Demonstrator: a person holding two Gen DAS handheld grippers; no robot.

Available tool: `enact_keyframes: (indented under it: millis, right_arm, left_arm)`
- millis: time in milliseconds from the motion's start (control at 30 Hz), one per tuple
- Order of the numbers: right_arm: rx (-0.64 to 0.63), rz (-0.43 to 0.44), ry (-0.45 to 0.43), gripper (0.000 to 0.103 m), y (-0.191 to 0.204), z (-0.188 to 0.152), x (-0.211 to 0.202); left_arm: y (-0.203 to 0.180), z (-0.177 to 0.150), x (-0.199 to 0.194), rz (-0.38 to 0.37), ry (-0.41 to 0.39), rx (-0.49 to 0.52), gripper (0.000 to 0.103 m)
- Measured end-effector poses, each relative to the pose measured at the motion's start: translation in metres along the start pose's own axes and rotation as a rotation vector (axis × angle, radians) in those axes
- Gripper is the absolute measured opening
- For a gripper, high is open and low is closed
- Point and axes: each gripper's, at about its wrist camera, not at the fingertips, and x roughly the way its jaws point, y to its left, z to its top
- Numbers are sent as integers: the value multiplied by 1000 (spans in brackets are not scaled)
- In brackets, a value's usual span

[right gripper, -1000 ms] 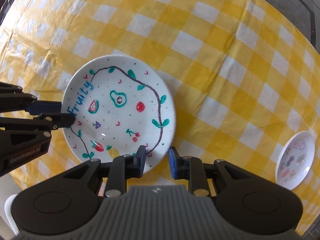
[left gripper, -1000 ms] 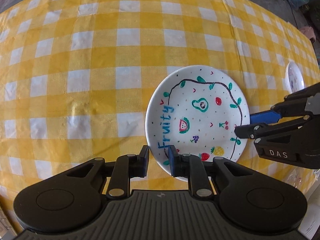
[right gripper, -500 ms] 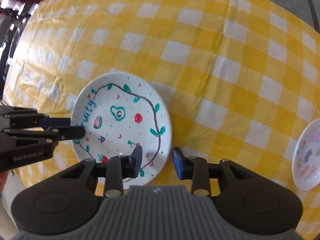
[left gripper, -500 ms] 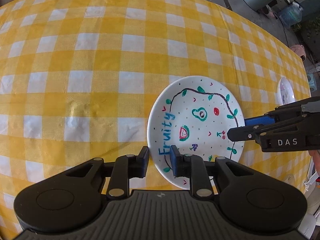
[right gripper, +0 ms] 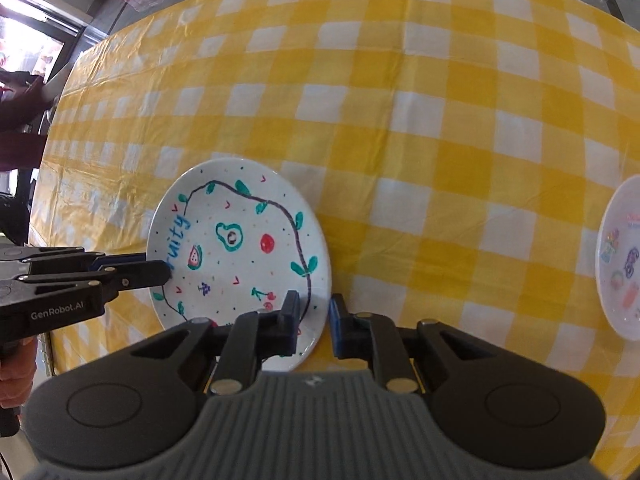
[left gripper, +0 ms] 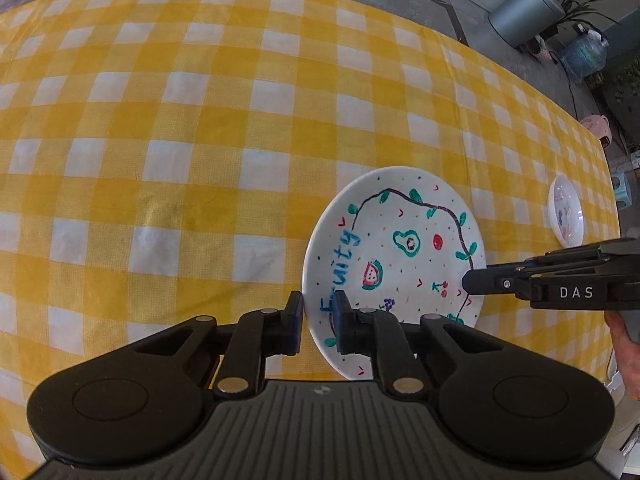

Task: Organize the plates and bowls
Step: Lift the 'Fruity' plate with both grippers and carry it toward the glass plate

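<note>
A white plate with fruit drawings and the word "Fruity" (left gripper: 400, 248) is held up above the yellow checked tablecloth (left gripper: 200, 140). My left gripper (left gripper: 318, 312) is shut on its left rim. My right gripper (right gripper: 314, 316) is shut on its right rim; the plate also shows in the right wrist view (right gripper: 240, 248). Each gripper appears in the other's view, the right one (left gripper: 470, 280) and the left one (right gripper: 160, 268), pinching the rim. A smaller white plate with pastel drawings (left gripper: 565, 216) lies on the cloth to the right, also in the right wrist view (right gripper: 622, 260).
The table's far edge (left gripper: 460, 36) gives onto a grey floor with a grey bin (left gripper: 524, 12) and a water bottle (left gripper: 584, 54). A pink kettle (left gripper: 598, 128) stands beyond the right edge. The left table edge (right gripper: 52, 160) borders a doorway.
Both grippers have risen with the Fruity plate, which now sits higher above the cloth and more tilted. More of the floor beyond the table shows.
</note>
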Motion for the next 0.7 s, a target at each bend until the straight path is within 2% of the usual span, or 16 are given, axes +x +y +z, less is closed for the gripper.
enact_keyframes:
  millis: [333, 533, 700]
  right_arm:
    - [71, 16, -44, 12, -24, -18, -10]
    - [135, 77, -94, 12, -58, -38, -15]
    - [217, 205, -171, 11, -90, -55, -14]
  left_arm:
    - [-31, -2, 5, -6, -3, -13, 16]
    - [-34, -10, 17, -91, -30, -62, 14]
    - [-21, -18, 26, -195, -83, -132, 11]
